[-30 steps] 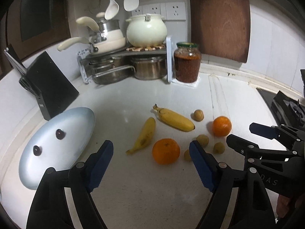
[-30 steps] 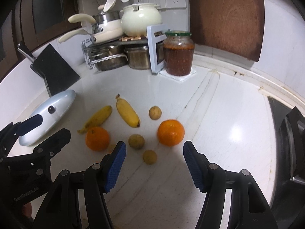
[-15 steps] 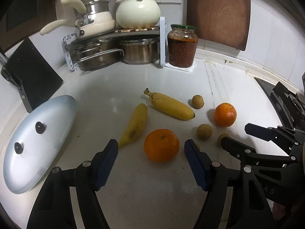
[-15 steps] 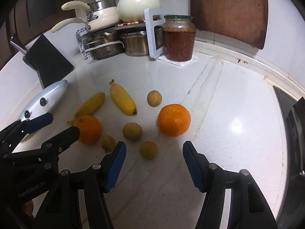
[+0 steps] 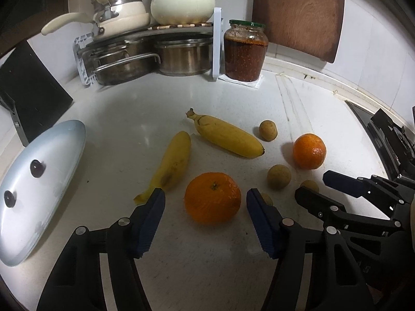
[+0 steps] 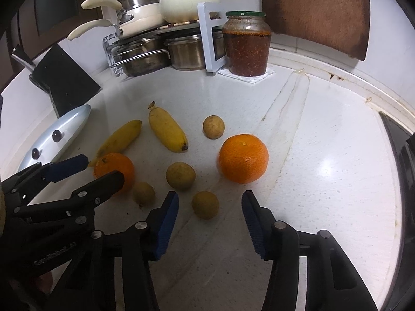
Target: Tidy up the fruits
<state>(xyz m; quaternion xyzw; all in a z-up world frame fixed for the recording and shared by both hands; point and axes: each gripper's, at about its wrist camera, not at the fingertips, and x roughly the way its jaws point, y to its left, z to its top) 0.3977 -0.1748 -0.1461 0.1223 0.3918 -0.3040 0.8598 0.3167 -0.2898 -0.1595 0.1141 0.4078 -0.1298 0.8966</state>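
Stove [image 5: 389,140] in left view only

Sauce jar [image 5: 245,51], pots [image 5: 155,57], knife block [image 5: 31,90].

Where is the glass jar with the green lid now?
In both wrist views the jar stands at the back of the counter, on a white mat beside the pot rack, below the wooden board.

Your left gripper [image 5: 205,202] and right gripper [image 6: 210,204] point steeply down side by side, jaws closing, pads pressing nothing.
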